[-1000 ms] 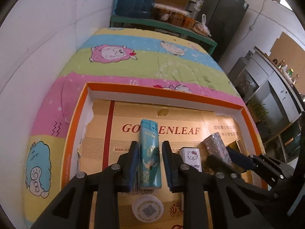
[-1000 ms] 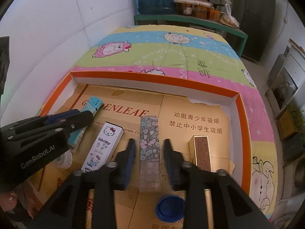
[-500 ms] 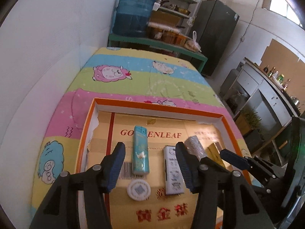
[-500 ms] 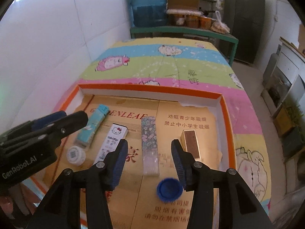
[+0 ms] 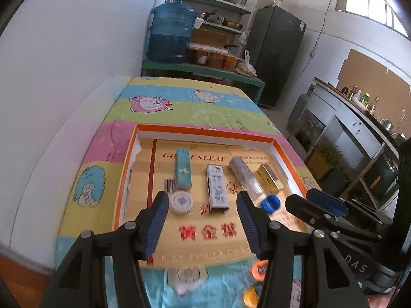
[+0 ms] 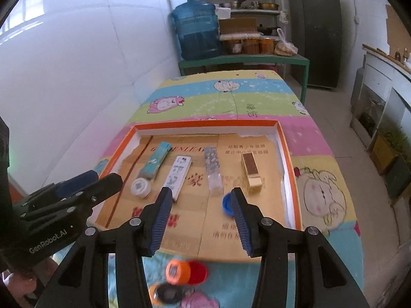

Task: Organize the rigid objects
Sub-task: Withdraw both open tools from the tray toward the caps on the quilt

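Observation:
An orange-rimmed box lid (image 5: 205, 130) (image 6: 205, 123) lies on the table. In it lie a teal lighter (image 5: 183, 169) (image 6: 154, 163), a white Hello Kitty lighter (image 5: 217, 187) (image 6: 178, 177), a floral lighter (image 5: 245, 177) (image 6: 213, 169) and a gold lighter (image 5: 271, 175) (image 6: 251, 173), in a row. A white cap (image 5: 181, 201) (image 6: 140, 187) and a blue cap (image 5: 270, 202) (image 6: 227, 205) lie in front of them. My left gripper (image 5: 201, 225) is open and empty, above the lid's near edge. My right gripper (image 6: 201, 222) is open and empty too.
Loose caps lie on the cloth in front of the lid: orange (image 6: 177, 270), red (image 6: 197, 272) and a dark one (image 6: 165, 294). A white wall runs along the left. A green bench with a water jug (image 6: 196, 32) stands beyond the table. Cabinets stand at the right.
Both grippers have opened, let go of the teal and floral lighters, and pulled back and up from the lid. The lighters stay lying in the lid.

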